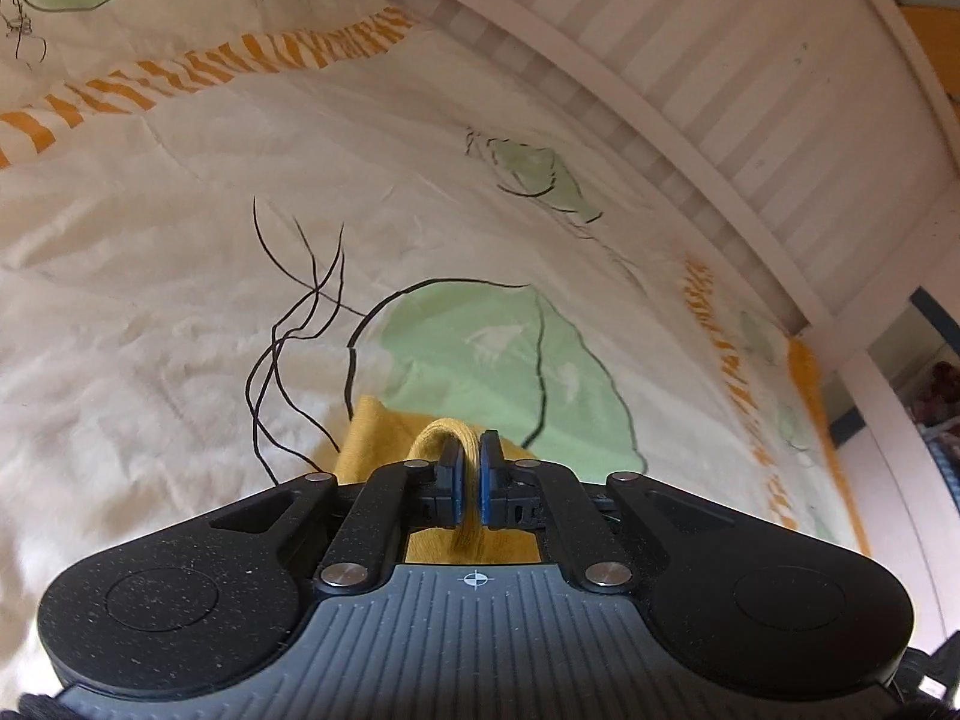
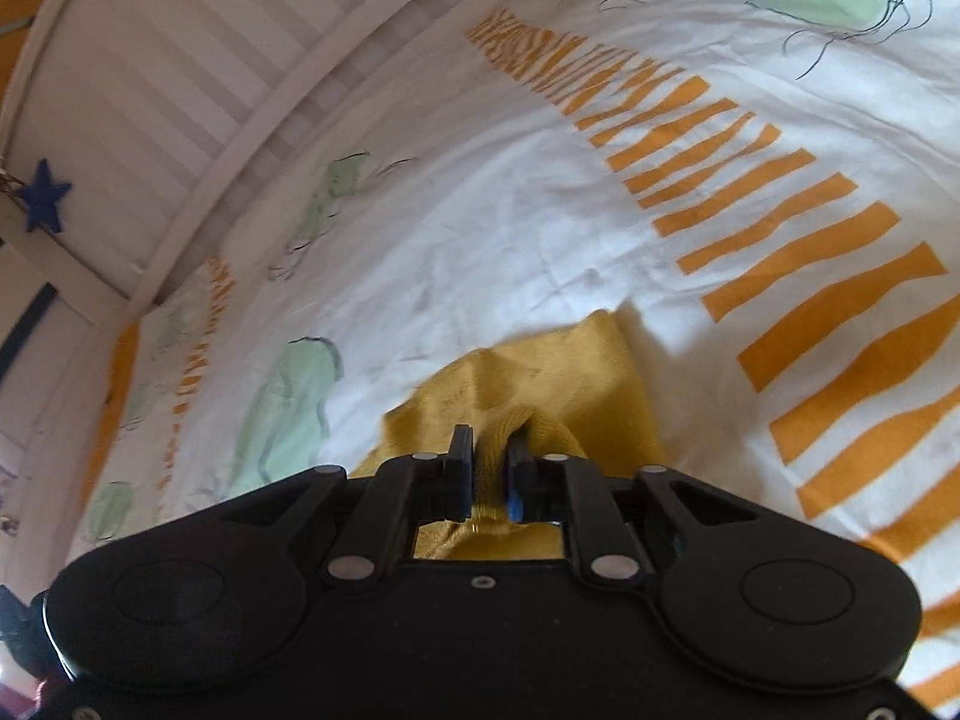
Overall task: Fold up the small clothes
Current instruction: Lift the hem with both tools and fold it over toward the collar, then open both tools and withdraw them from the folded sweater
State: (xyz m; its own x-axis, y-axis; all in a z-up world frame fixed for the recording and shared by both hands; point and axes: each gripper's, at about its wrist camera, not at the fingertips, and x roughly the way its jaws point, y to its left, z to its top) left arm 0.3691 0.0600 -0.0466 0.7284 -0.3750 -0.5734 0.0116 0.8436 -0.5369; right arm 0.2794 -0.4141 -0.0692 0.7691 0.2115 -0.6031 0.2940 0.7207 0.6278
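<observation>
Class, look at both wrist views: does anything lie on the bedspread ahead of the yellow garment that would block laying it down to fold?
Nothing visible does. The yellow garment is pinched by the left gripper and the right gripper, and the bedspread ahead shows only its printed pattern. The bed frame runs along the far edge.

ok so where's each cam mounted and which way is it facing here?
Left wrist: on the left claw, looking forward and down along its fingers at the yellow garment on the printed duvet; claw body shows.
Right wrist: on the right claw, same downward angle; claw body shows.
Shared: yellow garment, duvet, white slatted bed rail.
</observation>
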